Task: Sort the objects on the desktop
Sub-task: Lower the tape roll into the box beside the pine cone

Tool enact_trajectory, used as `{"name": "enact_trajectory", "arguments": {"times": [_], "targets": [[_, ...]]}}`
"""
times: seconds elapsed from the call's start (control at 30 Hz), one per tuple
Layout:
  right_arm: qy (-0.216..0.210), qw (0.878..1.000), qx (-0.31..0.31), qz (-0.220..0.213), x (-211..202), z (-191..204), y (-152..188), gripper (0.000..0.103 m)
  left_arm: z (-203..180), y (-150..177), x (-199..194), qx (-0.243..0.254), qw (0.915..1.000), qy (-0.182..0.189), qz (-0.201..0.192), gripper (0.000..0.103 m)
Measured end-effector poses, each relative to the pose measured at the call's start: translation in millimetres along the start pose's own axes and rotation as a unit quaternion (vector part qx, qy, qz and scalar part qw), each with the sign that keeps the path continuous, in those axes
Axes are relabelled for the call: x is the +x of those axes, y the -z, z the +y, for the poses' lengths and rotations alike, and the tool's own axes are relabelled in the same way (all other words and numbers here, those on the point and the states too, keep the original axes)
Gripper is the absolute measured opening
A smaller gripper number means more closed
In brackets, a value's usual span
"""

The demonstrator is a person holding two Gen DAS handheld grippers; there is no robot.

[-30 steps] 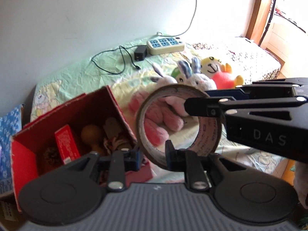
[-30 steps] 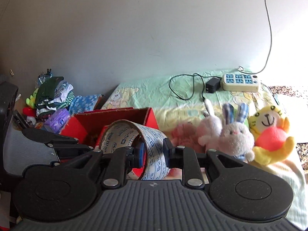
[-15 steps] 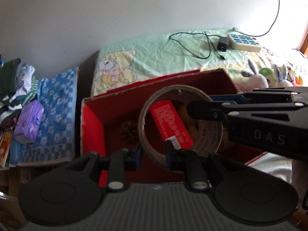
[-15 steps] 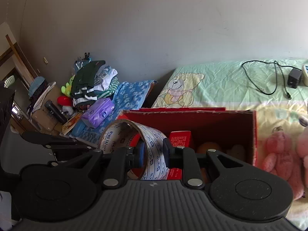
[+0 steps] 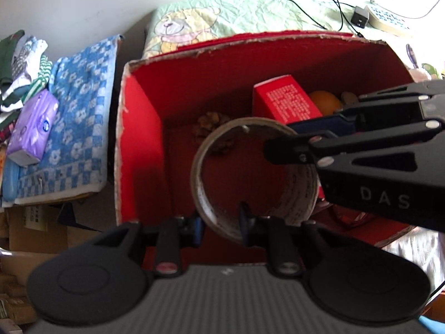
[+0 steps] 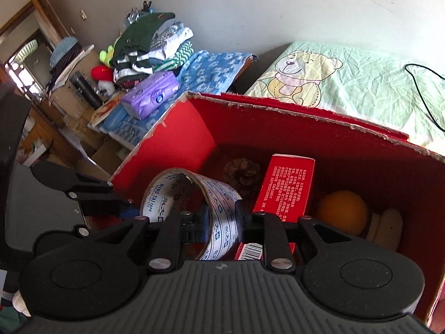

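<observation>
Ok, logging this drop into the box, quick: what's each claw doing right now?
Left claw: shut on the tape roll, gripping its wall.
Right claw: shut on the same tape roll, on the opposite side.

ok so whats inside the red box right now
Inside the red box: a pine cone, a small red carton, an orange and a pale object. The tape roll covers part of the floor.
</observation>
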State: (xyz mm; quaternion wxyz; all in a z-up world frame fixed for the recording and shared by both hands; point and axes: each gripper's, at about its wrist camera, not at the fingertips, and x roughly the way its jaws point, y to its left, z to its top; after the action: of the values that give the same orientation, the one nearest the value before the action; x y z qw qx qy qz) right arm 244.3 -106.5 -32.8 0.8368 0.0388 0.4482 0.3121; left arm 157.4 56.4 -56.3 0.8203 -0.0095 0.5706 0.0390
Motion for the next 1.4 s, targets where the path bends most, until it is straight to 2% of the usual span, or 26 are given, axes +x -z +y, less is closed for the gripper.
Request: {"name": "enact_trajectory", "arguments": {"times": [0.13,0.23,0.33,0.53,0.67,0.77,0.9,0.93,0.97,1.0,1.17,1.3,1.4], "targets": [[0.019,0.998,-0.017,0.054,15,-7,-1,0.015,-2,-3,10,-0.013,0.9996,0.016,0.020,0.021],[0.006,0.998,-0.002,0.069,20,-17,-3,0.016,-5,-6,18,-0.015,0.9994,0.010,0.029,0.021],[0.017,0.995,0.003,0.099,28,-17,-8,0.016,-4,-7,25,-0.025,0.9987,0.015,0.041,0.021],[0.027,0.992,-0.010,0.123,44,-9,-19,0.015,4,-9,36,-0.032,0.9979,0.002,0.056,0.021],[0.047,0.990,-0.042,0.125,54,0,-21,0.013,3,-8,37,-0.026,0.9977,-0.002,0.063,0.027],[0.049,0.990,-0.051,0.124,58,3,-22,0.014,3,-8,37,-0.026,0.9976,-0.002,0.065,0.028],[0.030,0.992,-0.040,0.114,54,-3,-20,0.023,2,-8,33,-0.029,0.9977,-0.004,0.061,0.028],[0.024,0.993,-0.029,0.109,53,-6,-20,0.023,3,-8,32,-0.031,0.9977,-0.002,0.060,0.030],[0.018,0.994,-0.018,0.103,51,-10,-20,0.023,3,-8,31,-0.034,0.9976,0.003,0.060,0.042],[0.013,0.995,-0.009,0.098,49,-13,-19,0.023,4,-8,29,-0.037,0.9976,0.008,0.058,0.046],[0.014,0.997,0.014,0.081,43,-17,-20,0.022,5,-10,22,-0.040,0.9981,0.009,0.046,0.043],[0.008,0.997,0.024,0.076,38,-16,-20,0.010,6,-7,9,-0.050,0.9979,0.019,0.036,0.043],[0.018,0.997,0.012,0.079,40,-14,-23,0.008,3,-8,2,-0.051,0.9979,0.022,0.033,0.042]]}}
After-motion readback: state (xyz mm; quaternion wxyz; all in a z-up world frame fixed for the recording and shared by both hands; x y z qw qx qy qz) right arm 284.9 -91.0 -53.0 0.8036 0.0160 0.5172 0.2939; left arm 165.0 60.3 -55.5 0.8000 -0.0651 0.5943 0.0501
